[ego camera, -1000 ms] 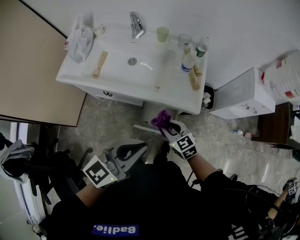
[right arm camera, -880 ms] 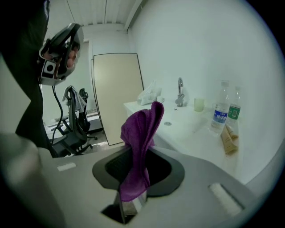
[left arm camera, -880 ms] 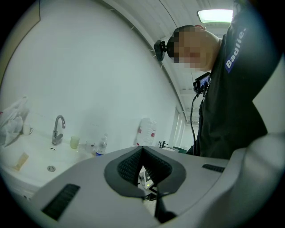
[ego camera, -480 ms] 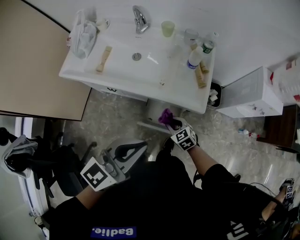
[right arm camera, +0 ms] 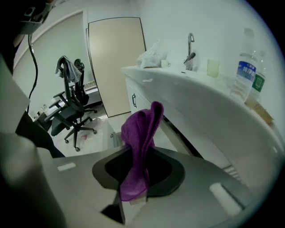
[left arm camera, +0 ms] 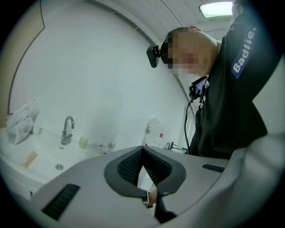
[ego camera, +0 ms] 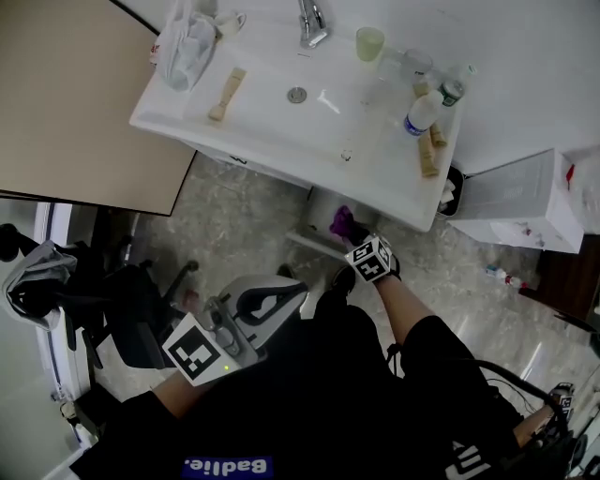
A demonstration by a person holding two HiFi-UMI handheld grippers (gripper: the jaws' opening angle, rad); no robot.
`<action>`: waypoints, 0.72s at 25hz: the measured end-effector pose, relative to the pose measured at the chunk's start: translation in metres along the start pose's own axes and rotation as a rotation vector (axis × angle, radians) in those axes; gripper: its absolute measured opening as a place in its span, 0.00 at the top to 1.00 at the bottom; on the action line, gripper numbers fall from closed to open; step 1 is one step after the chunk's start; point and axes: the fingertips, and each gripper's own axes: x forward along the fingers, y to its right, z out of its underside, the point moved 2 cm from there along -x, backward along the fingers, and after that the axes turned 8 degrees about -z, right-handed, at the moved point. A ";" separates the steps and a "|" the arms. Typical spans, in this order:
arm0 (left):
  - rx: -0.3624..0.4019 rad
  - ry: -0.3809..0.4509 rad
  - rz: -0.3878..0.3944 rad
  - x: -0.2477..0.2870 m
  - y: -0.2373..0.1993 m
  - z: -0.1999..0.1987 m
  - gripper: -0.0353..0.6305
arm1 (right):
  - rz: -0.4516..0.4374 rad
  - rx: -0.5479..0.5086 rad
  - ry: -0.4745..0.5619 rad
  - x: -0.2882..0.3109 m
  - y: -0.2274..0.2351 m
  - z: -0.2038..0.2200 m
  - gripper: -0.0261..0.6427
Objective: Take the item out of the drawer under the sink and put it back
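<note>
My right gripper [ego camera: 349, 234] is shut on a purple cloth [ego camera: 341, 222], which it holds at the open white drawer [ego camera: 312, 240] under the sink [ego camera: 272, 127]. In the right gripper view the cloth [right arm camera: 141, 129] stands up from between the jaws of that gripper [right arm camera: 139, 156], beside the sink's front edge. My left gripper [ego camera: 300, 291] hangs low by my body, away from the drawer. Its jaws are shut with nothing between them. In its own view the left gripper [left arm camera: 143, 153] points toward the sink [left arm camera: 26, 164] and the wall.
On the sink stand a faucet [ego camera: 312, 21], a green cup [ego camera: 369, 42], bottles [ego camera: 424, 111], a plastic bag [ego camera: 187, 42] and a wooden brush [ego camera: 226, 94]. A waste bin [ego camera: 450, 192] and a white box [ego camera: 525, 202] are at the right. An office chair [right arm camera: 71, 102] stands at the left.
My right gripper has carried the purple cloth closer to the drawer under the sink. The left gripper has stayed low by my body.
</note>
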 end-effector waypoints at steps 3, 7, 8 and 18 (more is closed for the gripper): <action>-0.008 -0.001 -0.015 -0.001 -0.004 0.003 0.96 | -0.010 0.002 -0.043 0.019 0.001 0.007 0.83; -0.018 -0.013 -0.031 -0.002 -0.011 0.010 0.96 | -0.021 -0.016 -0.081 0.037 0.004 0.011 0.83; -0.019 -0.015 -0.032 -0.002 -0.013 0.011 0.96 | -0.023 -0.022 -0.093 0.042 0.006 0.012 0.83; -0.049 -0.032 -0.021 0.007 -0.026 0.027 0.96 | -0.024 -0.041 -0.219 0.088 0.019 0.034 0.83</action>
